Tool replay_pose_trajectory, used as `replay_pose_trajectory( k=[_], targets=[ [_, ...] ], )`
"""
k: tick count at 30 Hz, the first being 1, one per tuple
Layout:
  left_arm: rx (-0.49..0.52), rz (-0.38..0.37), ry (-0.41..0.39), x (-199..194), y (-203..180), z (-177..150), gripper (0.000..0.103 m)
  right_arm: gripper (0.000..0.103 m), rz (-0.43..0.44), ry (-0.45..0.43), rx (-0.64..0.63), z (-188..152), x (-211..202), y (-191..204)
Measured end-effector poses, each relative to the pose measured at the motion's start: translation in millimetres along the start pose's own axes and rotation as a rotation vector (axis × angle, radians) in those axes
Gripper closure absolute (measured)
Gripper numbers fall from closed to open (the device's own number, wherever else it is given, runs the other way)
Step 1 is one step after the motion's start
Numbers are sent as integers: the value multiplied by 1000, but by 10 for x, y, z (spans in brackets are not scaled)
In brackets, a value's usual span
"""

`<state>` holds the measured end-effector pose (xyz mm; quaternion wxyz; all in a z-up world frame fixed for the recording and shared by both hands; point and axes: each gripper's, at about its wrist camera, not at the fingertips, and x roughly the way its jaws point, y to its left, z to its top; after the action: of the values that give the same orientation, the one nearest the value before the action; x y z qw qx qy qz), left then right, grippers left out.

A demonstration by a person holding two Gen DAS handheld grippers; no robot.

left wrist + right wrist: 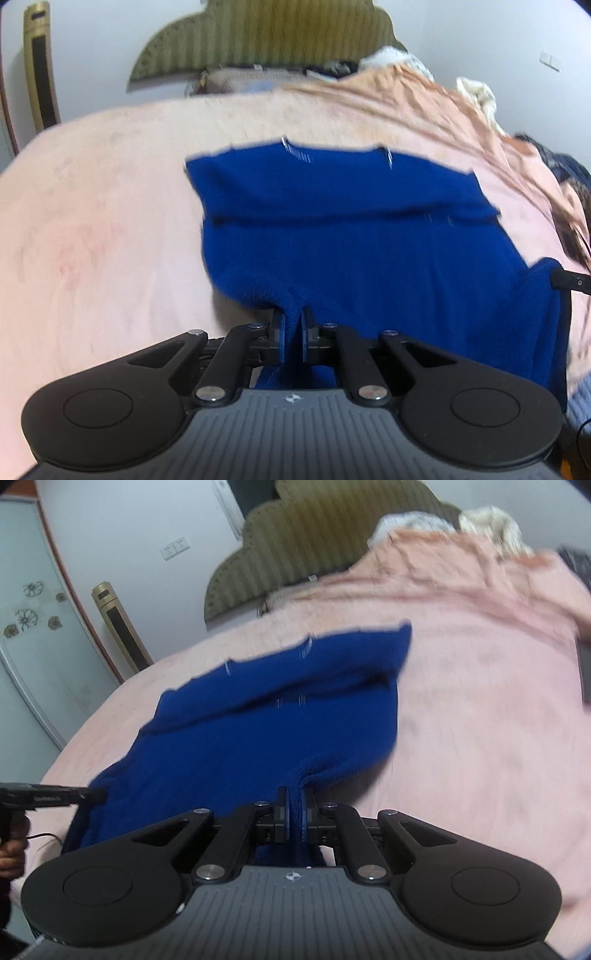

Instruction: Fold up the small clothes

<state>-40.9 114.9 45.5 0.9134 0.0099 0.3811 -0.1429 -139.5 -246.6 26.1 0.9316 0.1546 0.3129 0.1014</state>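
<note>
One blue garment [351, 236] lies spread on the pink bed [103, 206]. Two grippers hold its near edge: the left gripper [293, 332] and the right gripper [293, 812] each have jaws clamped on a bunched fold of the cloth.

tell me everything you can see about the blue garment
The blue garment is deep royal blue, soft and fleecy or knit-looking, with small white stitch marks near its far edge. It lies spread on the pink bedcover, with a fold line running across it. Its near edge is lifted and bunched at two spots: the left gripper is shut on one, the right gripper on the other. Motion blur hides finer detail.
</note>
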Motion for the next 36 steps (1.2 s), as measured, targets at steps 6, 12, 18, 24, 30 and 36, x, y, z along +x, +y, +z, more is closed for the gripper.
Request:
replay_pose_trajectory(
  k=[6, 12, 18, 24, 30, 36],
  targets=[
    [-7, 76, -31, 389, -11, 355, 95, 93, -121, -54, -118, 494, 361, -15],
    [19, 135, -5, 779, -51, 470, 92, 92, -190, -15, -120, 708, 905, -188],
    [69, 215, -8, 748, -121, 403, 66, 75, -240, 0, -92, 642, 1048, -215],
    [77, 311, -104, 414, -168, 249, 21, 61, -250, -82, -49, 478, 632, -147],
    [100, 306, -51, 444, -482, 48, 21, 52, -120, -54, -88, 201, 439, 161],
    [110, 340, 10, 630, -626, -95, 21, 49, -153, 64, -164, 23, 710, 303]
  ],
)
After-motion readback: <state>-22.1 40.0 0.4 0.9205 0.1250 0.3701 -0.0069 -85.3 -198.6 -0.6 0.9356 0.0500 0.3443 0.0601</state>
